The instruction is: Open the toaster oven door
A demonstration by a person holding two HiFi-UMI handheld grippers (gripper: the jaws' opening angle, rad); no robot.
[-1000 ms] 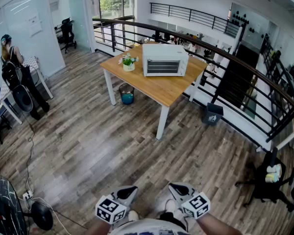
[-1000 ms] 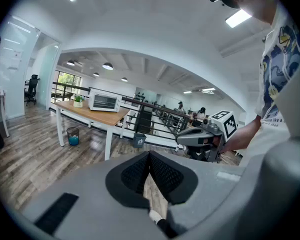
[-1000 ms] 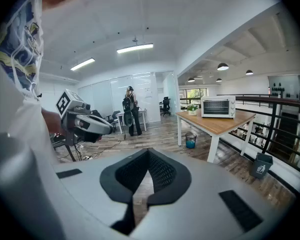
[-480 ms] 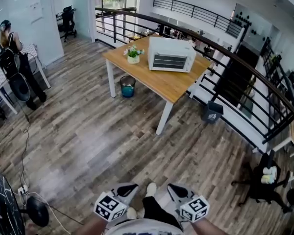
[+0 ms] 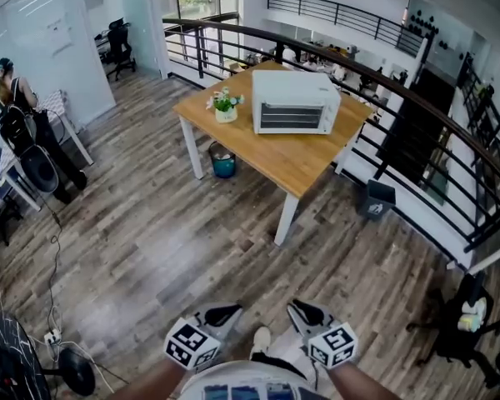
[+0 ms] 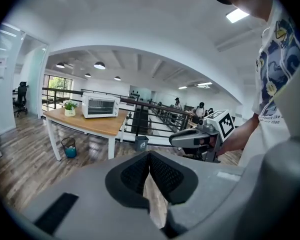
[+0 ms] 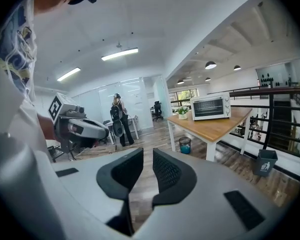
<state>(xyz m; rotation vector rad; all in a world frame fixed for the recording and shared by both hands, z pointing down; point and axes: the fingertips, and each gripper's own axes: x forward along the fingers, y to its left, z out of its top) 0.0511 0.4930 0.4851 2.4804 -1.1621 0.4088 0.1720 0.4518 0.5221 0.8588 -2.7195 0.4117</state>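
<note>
Toaster oven, white, with its glass door shut, stands near the far edge of a wooden worktop across the room, its front turned toward the viewer. A small potted plant sits on the worktop just left of it. A blue bin stands on the floor by one worktop leg. A dark railing curves behind the worktop, with a grey bin at its foot. At the bottom of the head view, the person holds two tongs side by side over the wood-plank floor, both well apart from the oven. The left tongs are closed, tips touching, with nothing held. The right tongs have just been opening and show a narrow gap with nothing in it. Another person with a backpack stands near a wall at far left.
</note>
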